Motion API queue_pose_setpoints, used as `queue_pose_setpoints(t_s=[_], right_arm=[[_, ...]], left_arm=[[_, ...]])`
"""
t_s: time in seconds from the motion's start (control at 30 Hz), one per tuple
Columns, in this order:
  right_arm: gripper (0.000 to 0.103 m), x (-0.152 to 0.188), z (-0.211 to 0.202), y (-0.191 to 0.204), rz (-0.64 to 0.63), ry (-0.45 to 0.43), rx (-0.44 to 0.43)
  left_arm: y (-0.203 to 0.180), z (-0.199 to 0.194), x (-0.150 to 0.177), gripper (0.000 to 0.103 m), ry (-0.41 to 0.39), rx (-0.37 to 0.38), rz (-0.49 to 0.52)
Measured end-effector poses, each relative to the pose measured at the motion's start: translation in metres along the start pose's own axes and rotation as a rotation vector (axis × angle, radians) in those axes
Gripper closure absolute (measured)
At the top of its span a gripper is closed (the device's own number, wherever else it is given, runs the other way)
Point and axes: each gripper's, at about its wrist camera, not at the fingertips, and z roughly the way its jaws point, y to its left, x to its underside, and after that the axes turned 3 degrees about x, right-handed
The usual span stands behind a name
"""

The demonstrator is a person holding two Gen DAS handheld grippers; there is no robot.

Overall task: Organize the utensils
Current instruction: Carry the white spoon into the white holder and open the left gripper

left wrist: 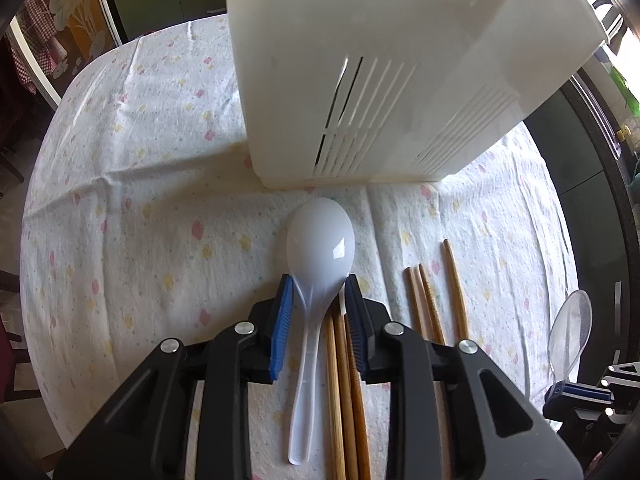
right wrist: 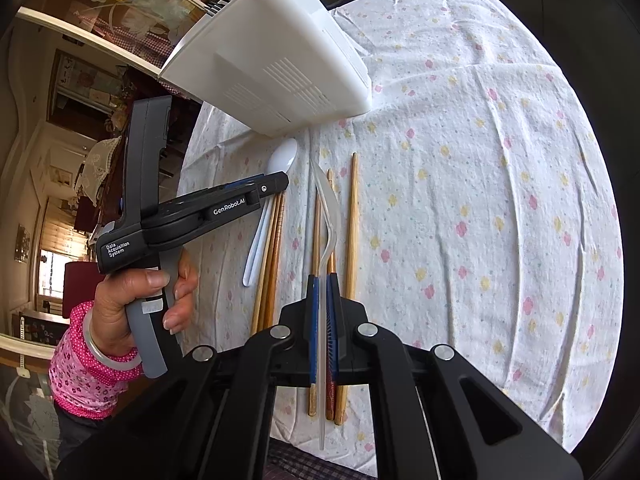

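Observation:
A white plastic spoon (left wrist: pixel 320 240) lies on the flowered cloth, bowl toward the white slotted utensil holder (left wrist: pixel 380 80). My left gripper (left wrist: pixel 318 284) is open and straddles the spoon's neck and two wooden chopsticks (left wrist: pixel 340 380) beside the handle. Gaps show between the pads and the handle. Three more chopsticks (left wrist: pixel 432 300) lie to the right. My right gripper (right wrist: pixel 322 280) is shut on a clear plastic spoon (right wrist: pixel 330 216), held edge-on above the chopsticks (right wrist: pixel 352 232). In the left wrist view the clear spoon (left wrist: pixel 570 332) and the right gripper (left wrist: pixel 580 394) show at the far right.
The holder (right wrist: pixel 272 72) stands on the round table close to the white spoon (right wrist: pixel 282 156). A hand (right wrist: pixel 152 292) in a pink sleeve holds the left gripper (right wrist: pixel 276 184). A glass-fronted cabinet (right wrist: pixel 120 8) stands past the table's left edge. Open cloth (right wrist: pixel 480 200) spreads to the right.

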Motion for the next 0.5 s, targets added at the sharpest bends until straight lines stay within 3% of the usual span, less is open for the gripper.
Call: queue_pose_setpoints(t_s=[0.27,0.5], right_arm=[[0.098,0.0,-0.003,0.001,-0.006,-0.007,-0.003],[0.098,0.003,-0.01,0.003,-0.016,-0.026,-0.005]], left_arm=[[0.017,-0.021,0.016,0.078,-0.103,0.06,-0.007],[0.021,-0.059,0.037,0.078,-0.287,0.103,0.017]])
